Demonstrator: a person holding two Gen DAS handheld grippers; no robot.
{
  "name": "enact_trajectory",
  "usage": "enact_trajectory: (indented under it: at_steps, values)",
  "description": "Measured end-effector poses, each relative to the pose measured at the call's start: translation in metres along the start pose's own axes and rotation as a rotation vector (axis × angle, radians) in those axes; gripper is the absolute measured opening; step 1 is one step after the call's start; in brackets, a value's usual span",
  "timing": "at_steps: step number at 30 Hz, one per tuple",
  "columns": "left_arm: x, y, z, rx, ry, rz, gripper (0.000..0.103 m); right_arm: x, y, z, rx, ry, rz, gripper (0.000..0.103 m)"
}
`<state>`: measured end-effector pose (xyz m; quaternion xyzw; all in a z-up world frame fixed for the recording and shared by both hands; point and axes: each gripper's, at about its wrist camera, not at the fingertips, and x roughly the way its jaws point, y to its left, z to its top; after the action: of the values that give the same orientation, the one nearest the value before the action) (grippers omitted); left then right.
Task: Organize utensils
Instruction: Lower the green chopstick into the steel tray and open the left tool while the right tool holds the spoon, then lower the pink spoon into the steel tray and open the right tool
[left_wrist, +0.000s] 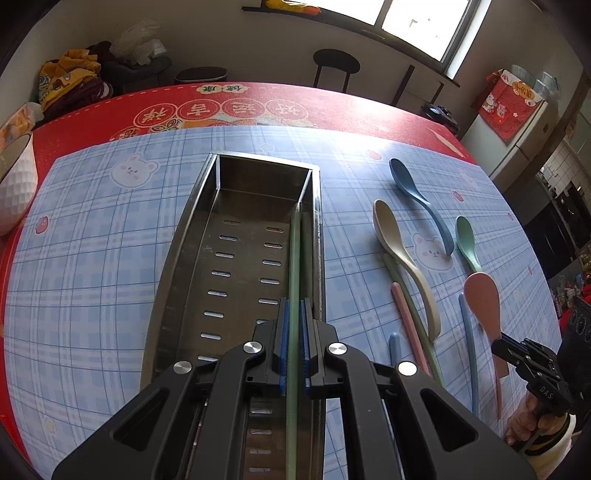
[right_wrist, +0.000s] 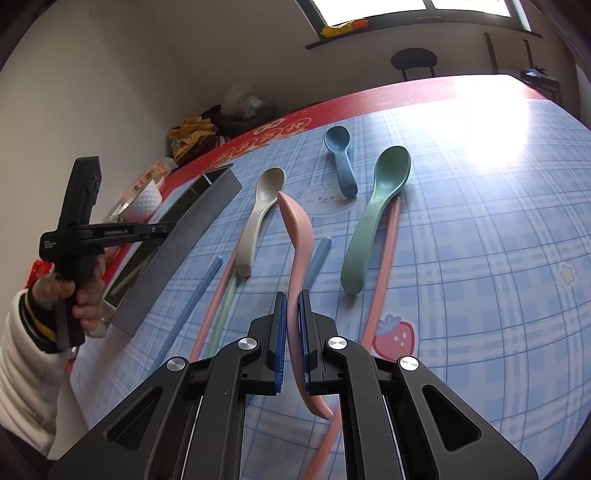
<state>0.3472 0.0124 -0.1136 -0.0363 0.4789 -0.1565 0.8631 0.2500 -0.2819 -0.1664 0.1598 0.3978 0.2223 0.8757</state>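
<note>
**Green chopstick over tray, pink spoon held clear of mat**

A pale green plastic chopstick (left_wrist: 294, 266) is clamped between the narrowed jaws of the left gripper (left_wrist: 294, 314), its long axis running straight ahead along the right wall of the perforated stainless steel tray (left_wrist: 192, 236). A second green stick (left_wrist: 307, 254) is seen lying beside it, inside the tray. The left gripper is pitched steeply down over the tray's near end. A pink plastic spoon (right_wrist: 295, 240) is pinched by its handle in the right gripper (right_wrist: 292, 325), bowl forward. The tray lies well to that gripper's left. Release of the chopstick is judged next.
</note>
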Motion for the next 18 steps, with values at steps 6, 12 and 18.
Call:
enact_trajectory:
  at_steps: [6,12,18]
  values:
    - [-0.055,0.002,-0.021,0.047,-0.173,0.020,0.017,0.004,0.003,0.002,-0.005,0.021,-0.052,0.007]
    - [-0.085,0.007,-0.075,0.120,-0.340,0.175,0.039,0.002,0.018,0.015,0.021,0.027,-0.050,0.007]
    - [-0.088,0.041,-0.102,0.046,-0.417,0.266,0.049,0.028,0.056,0.049,0.109,0.031,0.052,0.007]
